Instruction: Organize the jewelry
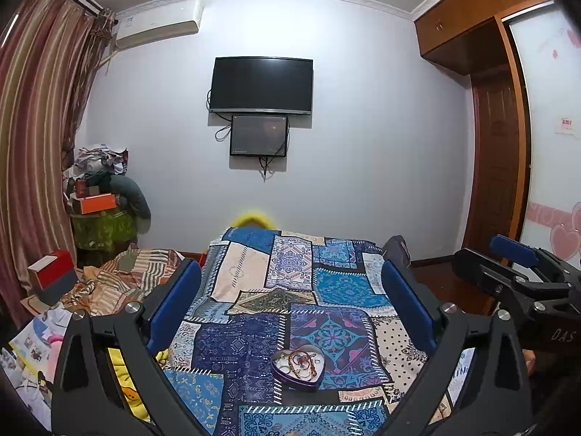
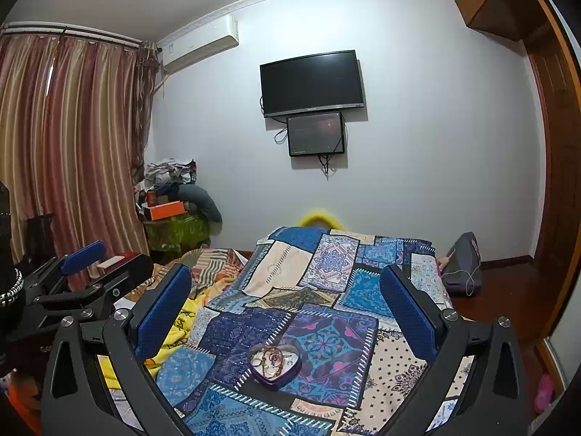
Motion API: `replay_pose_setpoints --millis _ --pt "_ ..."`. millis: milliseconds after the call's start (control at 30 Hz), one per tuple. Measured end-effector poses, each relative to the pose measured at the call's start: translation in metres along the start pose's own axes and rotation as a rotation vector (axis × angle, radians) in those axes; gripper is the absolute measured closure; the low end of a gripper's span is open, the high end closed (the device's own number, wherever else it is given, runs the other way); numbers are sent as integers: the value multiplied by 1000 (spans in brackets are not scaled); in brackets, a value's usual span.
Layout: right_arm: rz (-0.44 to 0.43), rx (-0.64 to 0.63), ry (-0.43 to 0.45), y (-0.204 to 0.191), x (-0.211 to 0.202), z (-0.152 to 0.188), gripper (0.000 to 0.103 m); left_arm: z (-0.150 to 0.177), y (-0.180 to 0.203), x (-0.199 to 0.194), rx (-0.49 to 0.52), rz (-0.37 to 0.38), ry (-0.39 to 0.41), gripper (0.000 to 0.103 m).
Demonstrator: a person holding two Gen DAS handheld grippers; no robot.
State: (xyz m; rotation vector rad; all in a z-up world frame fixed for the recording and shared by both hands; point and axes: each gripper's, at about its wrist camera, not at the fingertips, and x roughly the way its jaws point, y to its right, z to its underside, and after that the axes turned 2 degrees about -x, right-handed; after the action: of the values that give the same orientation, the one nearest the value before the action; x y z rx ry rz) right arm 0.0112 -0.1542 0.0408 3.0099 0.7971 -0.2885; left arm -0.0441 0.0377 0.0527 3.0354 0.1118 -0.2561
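A purple heart-shaped tin (image 1: pixel 298 366) lies open on the blue patchwork cloth (image 1: pixel 254 345), holding a tangle of gold chains and rings (image 1: pixel 301 361). It also shows in the right wrist view (image 2: pixel 275 363). My left gripper (image 1: pixel 290 298) is open and empty, held above the cloth behind the tin. My right gripper (image 2: pixel 287 301) is open and empty, at a similar height. Each gripper shows at the edge of the other's view: the right one (image 1: pixel 519 272) and the left one (image 2: pixel 87 265).
The cloth covers a bed or table that ends near the far wall. Striped and yellow bedding (image 1: pixel 120 283) lies to the left. A red and white box (image 1: pixel 51 265) and a cluttered pile (image 1: pixel 98 189) stand by the curtains. A grey bag (image 2: pixel 464 265) sits on the floor at right.
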Motion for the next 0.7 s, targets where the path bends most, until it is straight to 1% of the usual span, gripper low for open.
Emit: replay_pose_setpoints --millis 500,600,700 --pt "8 0 -2 1 0 -1 0 -1 1 2 -2 20 -18 3" --pt "11 -3 -7 2 0 -1 0 -1 1 2 -5 23 -20 0" --pt "15 -3 -9 2 0 -1 0 0 1 3 -9 27 -23 0"
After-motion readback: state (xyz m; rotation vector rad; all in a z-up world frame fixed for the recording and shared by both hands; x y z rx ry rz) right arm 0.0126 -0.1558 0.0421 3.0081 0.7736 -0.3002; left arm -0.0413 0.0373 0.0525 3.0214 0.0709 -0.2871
